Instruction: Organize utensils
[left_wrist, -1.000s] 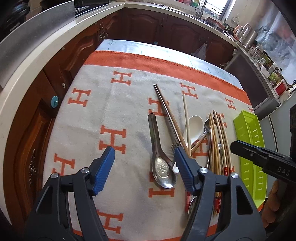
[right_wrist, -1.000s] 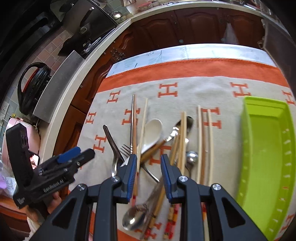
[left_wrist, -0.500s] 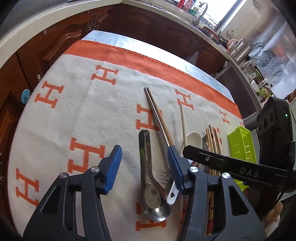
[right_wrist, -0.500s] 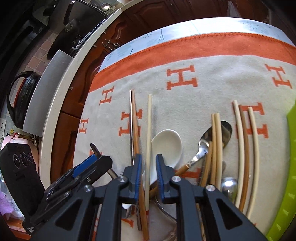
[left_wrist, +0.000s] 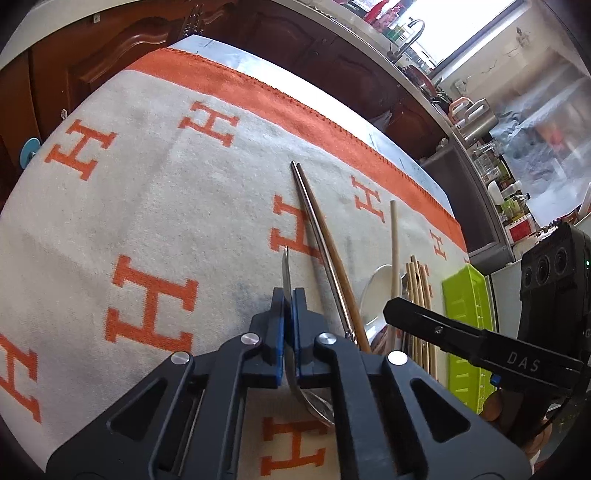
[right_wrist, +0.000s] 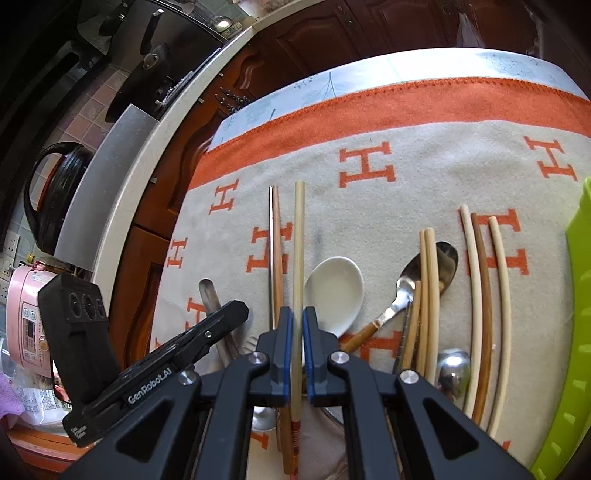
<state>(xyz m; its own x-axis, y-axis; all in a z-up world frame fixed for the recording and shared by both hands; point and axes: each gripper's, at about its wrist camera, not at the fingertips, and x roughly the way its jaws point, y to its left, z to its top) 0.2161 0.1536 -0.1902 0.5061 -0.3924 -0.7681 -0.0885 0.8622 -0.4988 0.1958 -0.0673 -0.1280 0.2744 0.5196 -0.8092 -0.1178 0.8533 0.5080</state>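
Note:
My left gripper (left_wrist: 289, 295) is shut on the handle of a steel soup spoon (left_wrist: 285, 271), whose bowl (left_wrist: 317, 404) shows under the jaws. My right gripper (right_wrist: 297, 314) is shut on a pale bamboo chopstick (right_wrist: 298, 251) that points away from me. Beside it lie a steel and a brown chopstick (right_wrist: 275, 243), a white ceramic spoon (right_wrist: 334, 291), a wood-handled metal spoon (right_wrist: 406, 291), and several more chopsticks (right_wrist: 480, 295). The left gripper shows in the right wrist view (right_wrist: 221, 321); the right gripper shows in the left wrist view (left_wrist: 391, 312).
A lime green tray (left_wrist: 467, 325) lies at the right edge of the orange-and-cream H-patterned towel (left_wrist: 147, 192); it also shows in the right wrist view (right_wrist: 576, 295). Dark wood cabinets (left_wrist: 110, 62) and a counter with kitchenware surround the table.
Both grippers have come down and closed: the left one, open before, now pinches the steel spoon's handle; the right one has closed on the pale chopstick.

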